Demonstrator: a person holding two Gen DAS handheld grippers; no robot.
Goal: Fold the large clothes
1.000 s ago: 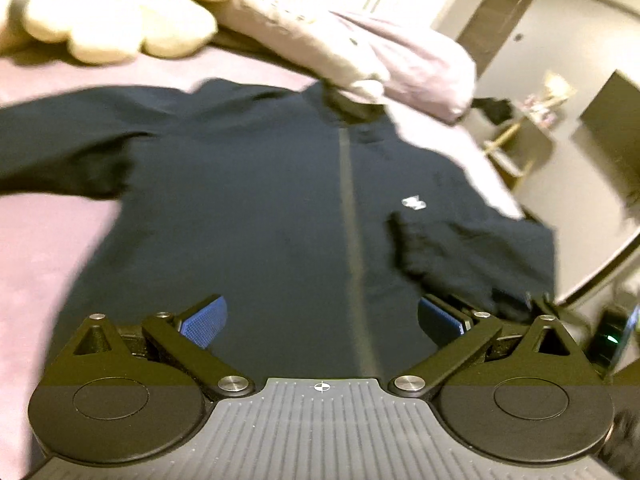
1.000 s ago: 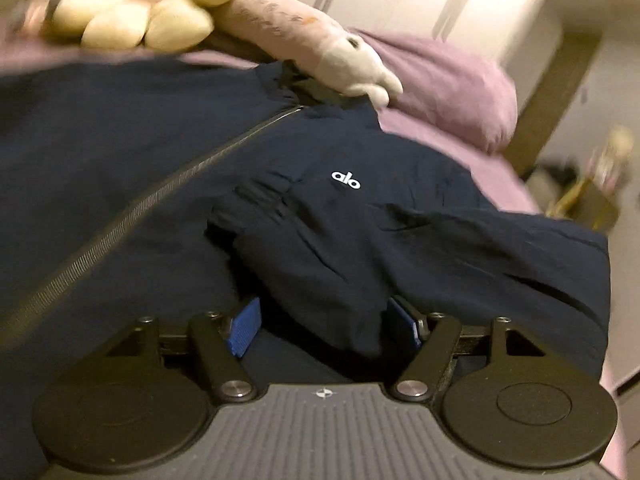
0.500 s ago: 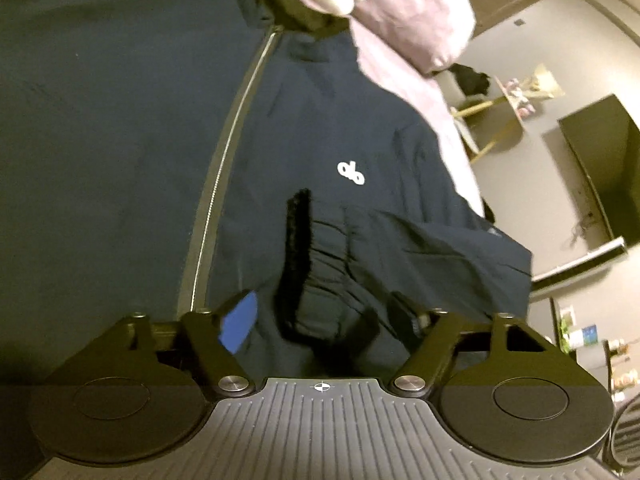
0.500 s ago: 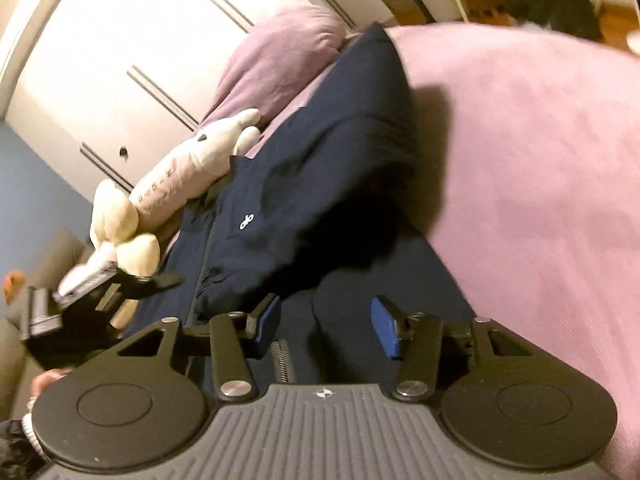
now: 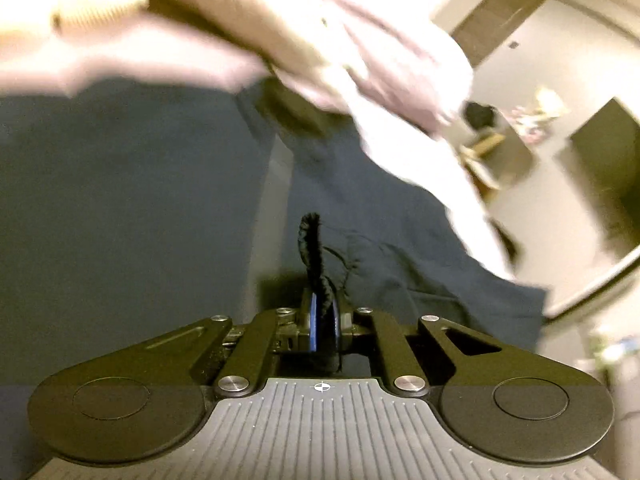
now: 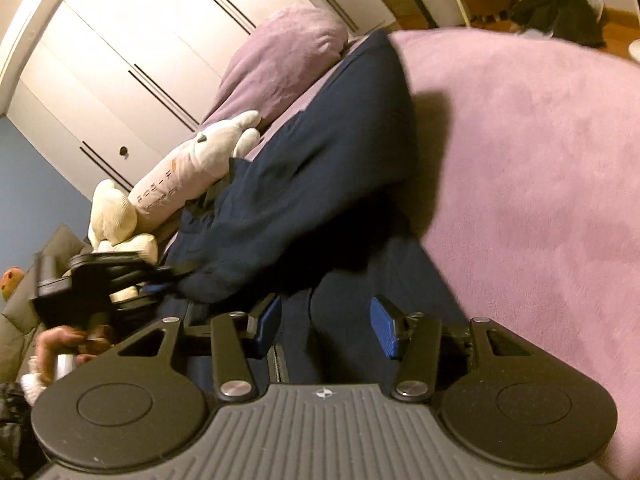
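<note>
Jacket: dark navy zip-front jacket (image 6: 320, 184) spread on the pink plush bedspread (image 6: 540, 168).
Left gripper (image 5: 324, 320): pinched on the black ribbed sleeve cuff (image 5: 314, 248), likely for folding the sleeve inward (motion blur).
Right gripper (image 6: 326, 328): pads apart over the jacket's lower part, holding nothing.

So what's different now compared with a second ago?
The left gripper was open above the jacket; it has closed on the sleeve cuff. The right gripper has swung off the sleeve and is open. The plush toys haven't moved.
</note>
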